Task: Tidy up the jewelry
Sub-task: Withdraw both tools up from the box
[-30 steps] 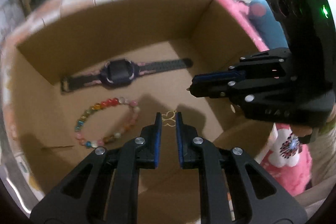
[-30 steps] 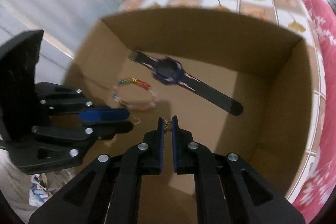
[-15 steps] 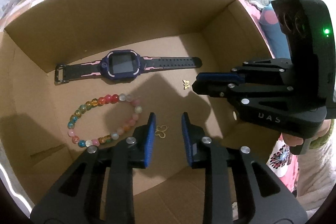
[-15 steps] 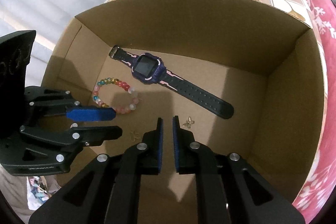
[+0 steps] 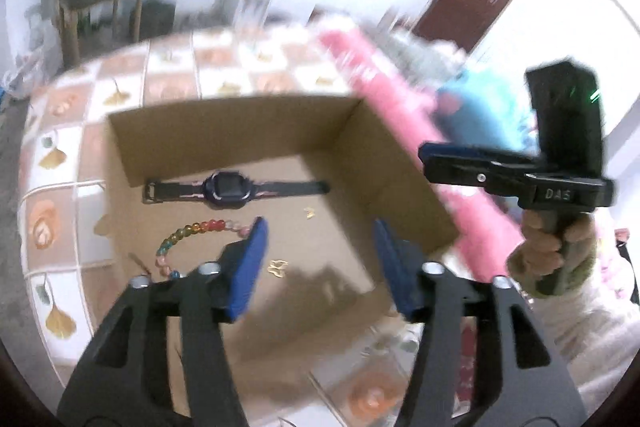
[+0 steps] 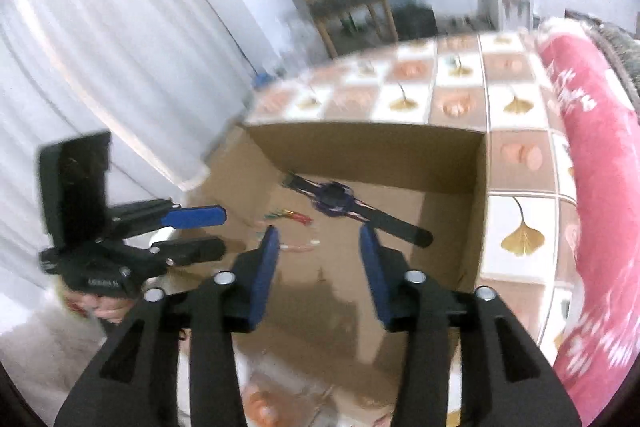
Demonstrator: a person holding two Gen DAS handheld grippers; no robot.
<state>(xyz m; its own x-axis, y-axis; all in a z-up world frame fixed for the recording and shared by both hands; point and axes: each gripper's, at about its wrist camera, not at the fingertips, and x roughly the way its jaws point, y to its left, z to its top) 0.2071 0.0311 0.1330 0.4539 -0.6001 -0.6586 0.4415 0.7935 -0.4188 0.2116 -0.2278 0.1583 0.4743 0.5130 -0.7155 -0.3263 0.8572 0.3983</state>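
Both tools, left (image 5: 318,259) and right (image 6: 318,259), have risen from the box (image 5: 240,123), jaws just opening, empty; keep lifting clear of the earrings (image 5: 278,267).

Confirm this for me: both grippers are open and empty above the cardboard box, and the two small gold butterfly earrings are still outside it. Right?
Not quite. The two small gold butterfly earrings lie on the floor of the cardboard box, as the left wrist view shows. The left gripper and right gripper are indeed open and empty; their jaws have just been opening.
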